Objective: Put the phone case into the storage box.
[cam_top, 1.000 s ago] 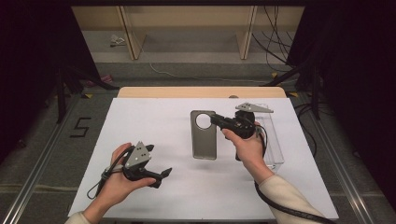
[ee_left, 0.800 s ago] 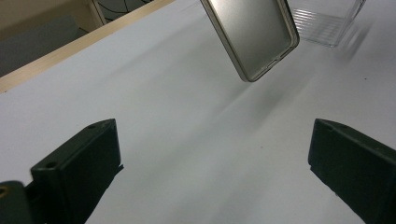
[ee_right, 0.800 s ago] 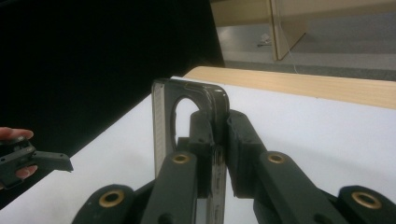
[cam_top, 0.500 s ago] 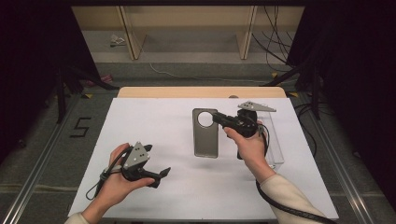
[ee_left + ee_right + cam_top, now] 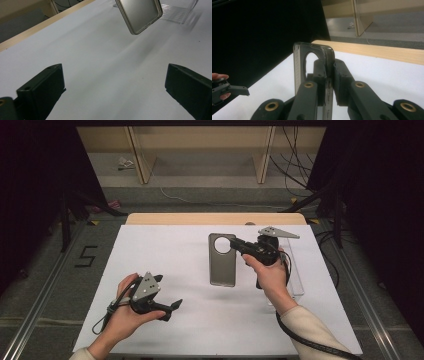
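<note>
A grey phone case (image 5: 222,262) with a round cut-out near its top is over the white table's middle. My right gripper (image 5: 235,243) points left and is shut on the case's upper right edge beside the cut-out. In the right gripper view the jaws pinch the rim of the case (image 5: 312,56) edge-on. The case (image 5: 138,13) appears tipped up, and I cannot tell whether its lower end touches the table. At the front left my left gripper (image 5: 170,309) stands open and empty, with its black fingers (image 5: 42,87) wide apart above bare table.
A clear plastic case (image 5: 296,272) lies just right of my right hand, also seen as a clear plastic case (image 5: 178,11) from the left gripper. The white table top (image 5: 165,255) has a wooden far edge (image 5: 215,218). Dark floor, cables and wooden shelf legs lie beyond.
</note>
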